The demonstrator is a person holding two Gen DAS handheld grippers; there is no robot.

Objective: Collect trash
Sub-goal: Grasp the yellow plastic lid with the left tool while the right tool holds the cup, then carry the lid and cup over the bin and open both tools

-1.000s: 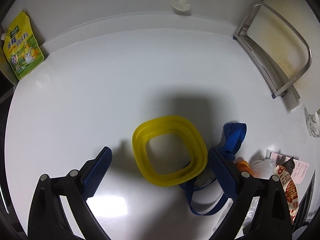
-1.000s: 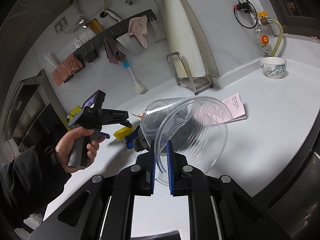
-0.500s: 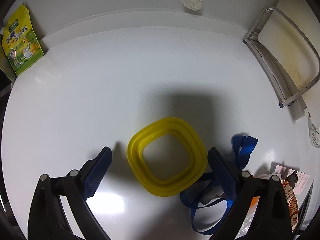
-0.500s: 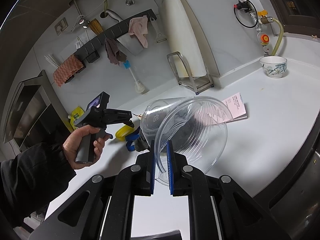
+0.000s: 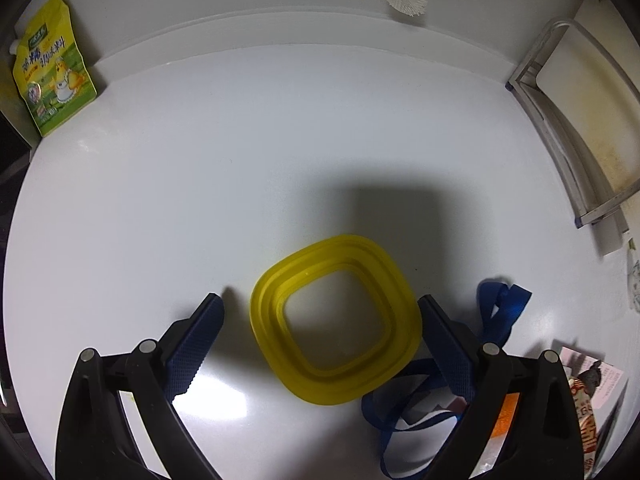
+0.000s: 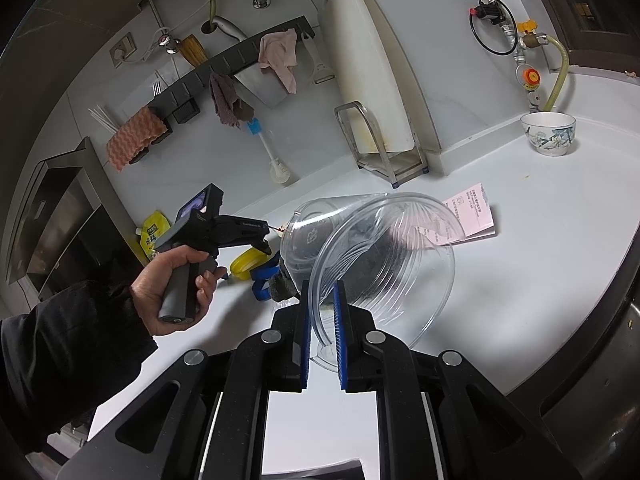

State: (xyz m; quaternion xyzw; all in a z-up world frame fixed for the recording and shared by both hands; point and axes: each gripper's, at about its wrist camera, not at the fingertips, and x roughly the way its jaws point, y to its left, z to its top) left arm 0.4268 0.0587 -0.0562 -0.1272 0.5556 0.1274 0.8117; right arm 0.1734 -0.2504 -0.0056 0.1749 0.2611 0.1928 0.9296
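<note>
A yellow square ring (image 5: 268, 320) lies flat on the white counter (image 5: 240, 160). My left gripper (image 5: 320, 299) points down over it, open, with one finger on each side of the ring and not touching it. A blue strap (image 5: 502, 304) lies loose just right of the ring, partly under the right finger. In the right wrist view my right gripper (image 6: 323, 286) is shut on the rim of a clear plastic tub (image 6: 400, 248) that is tipped on its side, with dark scraps inside. There a hand (image 6: 172, 280) holds the left gripper (image 6: 264, 240) above the ring (image 6: 246, 264).
A snack wrapper (image 5: 584, 412) and a pink receipt (image 5: 608, 380) lie at the lower right. A yellow pouch (image 5: 52, 68) leans at the back left. A metal rack with a cutting board (image 6: 384, 156) and a patterned bowl (image 6: 548, 134) stand along the back wall.
The left gripper has shifted and rolled slightly, so the ring now sits more squarely between its fingers and the blue strap lies farther right. The right gripper and the tub have not moved.
</note>
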